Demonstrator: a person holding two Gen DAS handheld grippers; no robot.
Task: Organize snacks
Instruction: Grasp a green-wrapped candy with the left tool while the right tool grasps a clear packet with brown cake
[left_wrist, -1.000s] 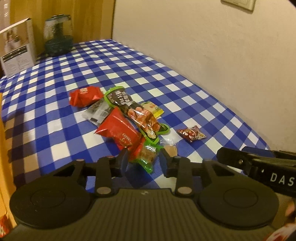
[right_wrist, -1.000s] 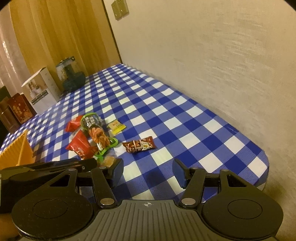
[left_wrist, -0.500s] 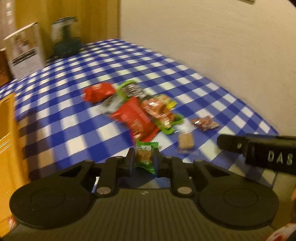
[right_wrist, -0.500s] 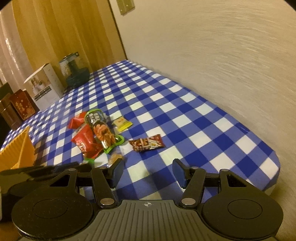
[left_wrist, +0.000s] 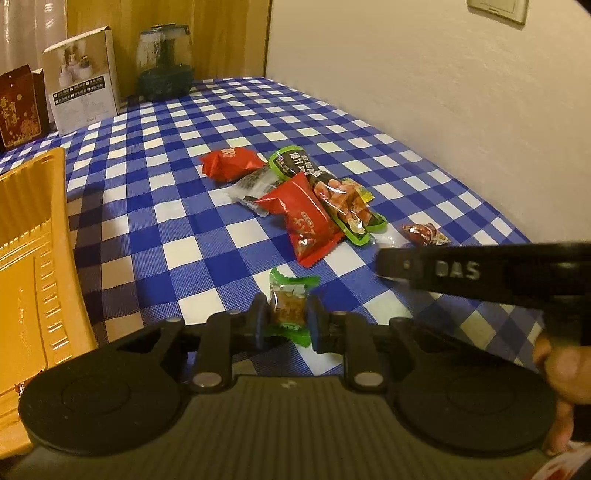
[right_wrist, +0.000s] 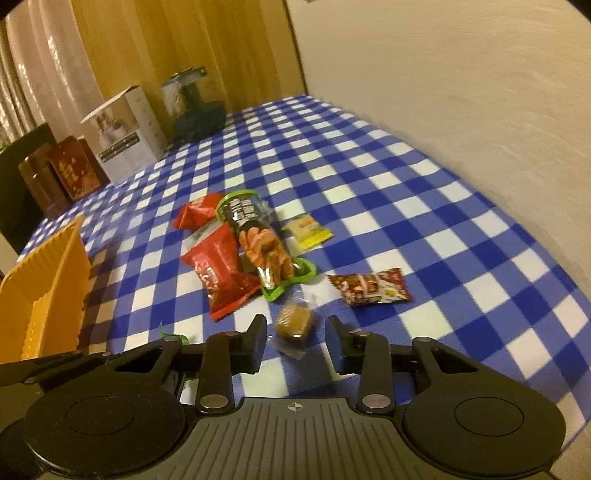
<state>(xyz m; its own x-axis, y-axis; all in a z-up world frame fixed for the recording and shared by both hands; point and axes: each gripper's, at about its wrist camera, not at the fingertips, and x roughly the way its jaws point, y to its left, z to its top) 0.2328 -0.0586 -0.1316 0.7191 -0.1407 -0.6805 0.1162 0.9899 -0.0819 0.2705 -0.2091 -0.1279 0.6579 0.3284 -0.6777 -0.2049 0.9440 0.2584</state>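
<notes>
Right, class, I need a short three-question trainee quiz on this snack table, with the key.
1. True or false: the left gripper is shut on the green-wrapped snack.
2. Which item lies between the right gripper's open fingers, not yet pressed?
A. the clear-wrapped brown snack
B. the yellow packet
C. the long green sausage pack
3. Fill in: the orange tray stands on the ______ side of the left wrist view.

Key
1. True
2. A
3. left
</notes>
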